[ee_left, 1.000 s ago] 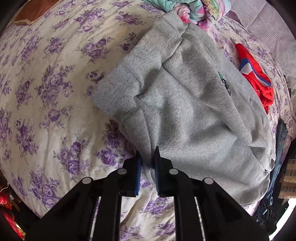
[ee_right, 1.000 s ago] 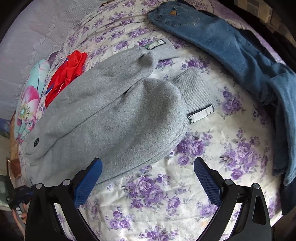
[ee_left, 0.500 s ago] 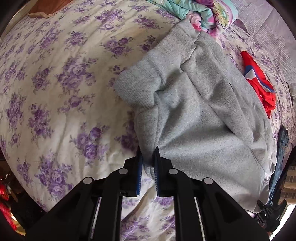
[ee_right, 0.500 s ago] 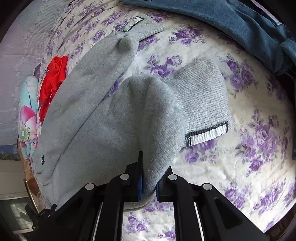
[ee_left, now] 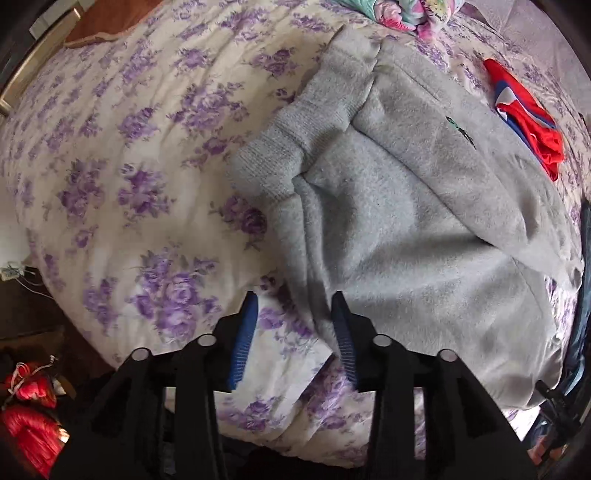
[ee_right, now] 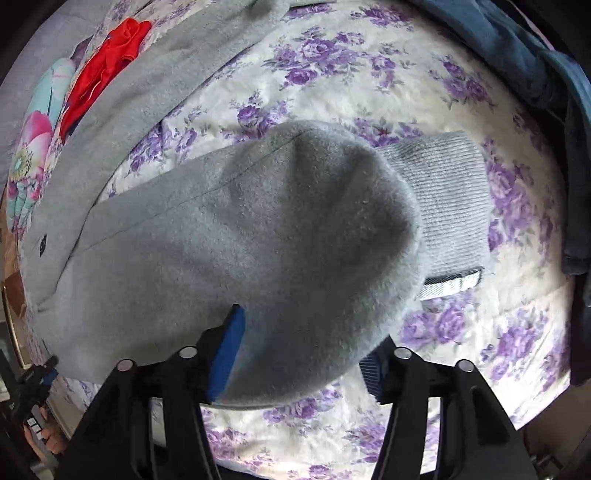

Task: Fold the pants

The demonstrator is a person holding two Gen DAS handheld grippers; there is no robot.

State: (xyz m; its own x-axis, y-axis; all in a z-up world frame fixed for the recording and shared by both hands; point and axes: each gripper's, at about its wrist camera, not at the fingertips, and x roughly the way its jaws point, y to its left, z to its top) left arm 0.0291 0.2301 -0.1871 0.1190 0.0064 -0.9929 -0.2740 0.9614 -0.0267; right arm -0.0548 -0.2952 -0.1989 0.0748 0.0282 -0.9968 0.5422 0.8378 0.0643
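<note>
Purple-flowered bedding [ee_left: 122, 192] covers the bed that carries everything, and the grey sweatpants [ee_left: 406, 229] lie across it, waistband toward the corner with the bright floral bundle [ee_left: 402, 13], ribbed cuffs toward the edge where the blue jeans [ee_right: 546, 66] are heaped; a red garment [ee_left: 524, 114] lies on the far side of the pants. The left gripper [ee_left: 291, 332] is released, its blue pads spread with the near side of the seat just between them, the right-hand pad touching or almost touching fleece; the right gripper [ee_right: 299, 354] is also spread, though one leg's fabric bulges between its pads, and whether anything is pinched I cannot tell. As a judgement, the fold is barely started: the two legs lie apart in the right wrist view, one stretched toward the bed's far edge, the other bunched near the camera with its ribbed cuff [ee_right: 443, 199] turned out; bringing the legs together and folding them up to the waist remain. The far cuff is cut off by the frame; the small chest-style logo is too small to read.
</note>
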